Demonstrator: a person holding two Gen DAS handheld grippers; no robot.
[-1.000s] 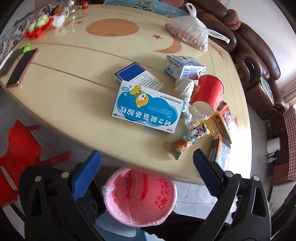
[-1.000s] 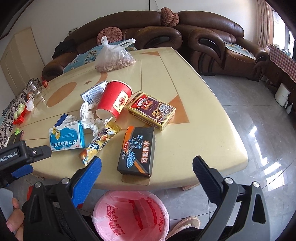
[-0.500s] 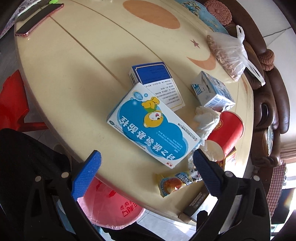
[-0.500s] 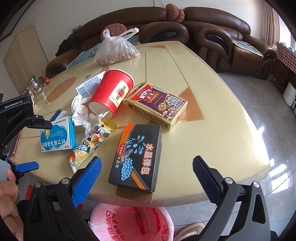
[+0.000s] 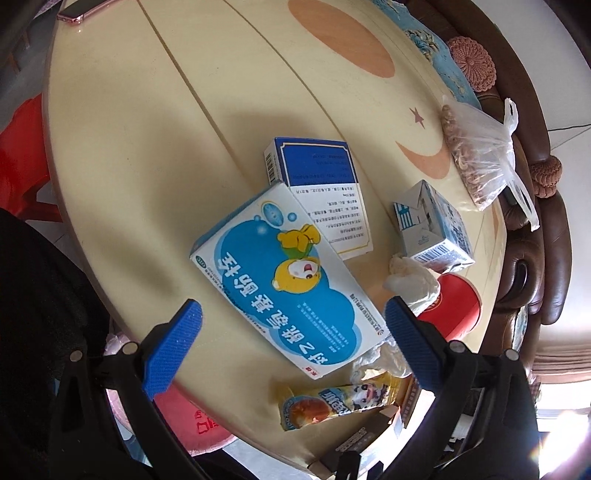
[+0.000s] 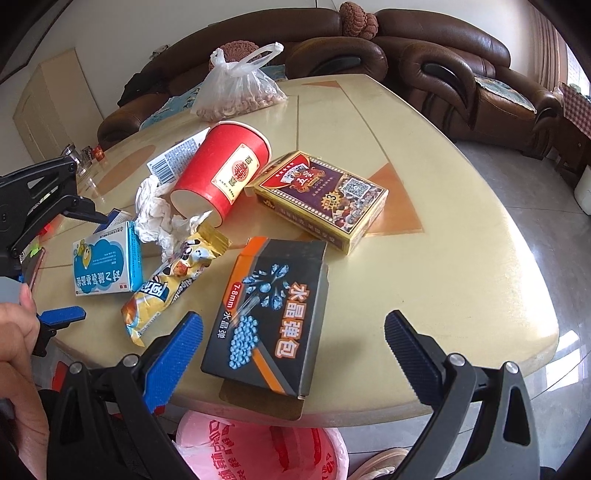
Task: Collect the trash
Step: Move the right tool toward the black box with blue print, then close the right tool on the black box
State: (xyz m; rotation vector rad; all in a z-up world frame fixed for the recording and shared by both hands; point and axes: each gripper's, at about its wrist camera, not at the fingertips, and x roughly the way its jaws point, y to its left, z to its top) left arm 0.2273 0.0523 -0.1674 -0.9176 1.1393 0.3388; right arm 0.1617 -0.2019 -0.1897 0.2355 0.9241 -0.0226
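My left gripper [image 5: 293,334] is open just above the near end of a blue-and-white box with a cartoon bear [image 5: 284,284], which lies flat on the cream table [image 5: 147,155]. My right gripper [image 6: 293,345] is open over a black box with orange trim [image 6: 269,314] that overhangs the table's front edge. A red paper cup [image 6: 221,171] lies on its side by crumpled tissue [image 6: 155,210] and a yellow snack wrapper [image 6: 173,277]. The pink-lined bin [image 6: 266,450] stands below the table edge.
A blue-and-white medicine box [image 5: 321,192], a small milk carton [image 5: 432,225], a gold-and-purple box [image 6: 325,199] and a tied plastic bag of nuts [image 6: 240,88] also lie on the table. Brown sofas [image 6: 443,66] ring the far side. A phone [image 5: 85,9] sits at the far-left edge.
My left gripper has moved forward and down over the bear box, which now fills more of its view. My right gripper has closed in on the black box. Both stay open.
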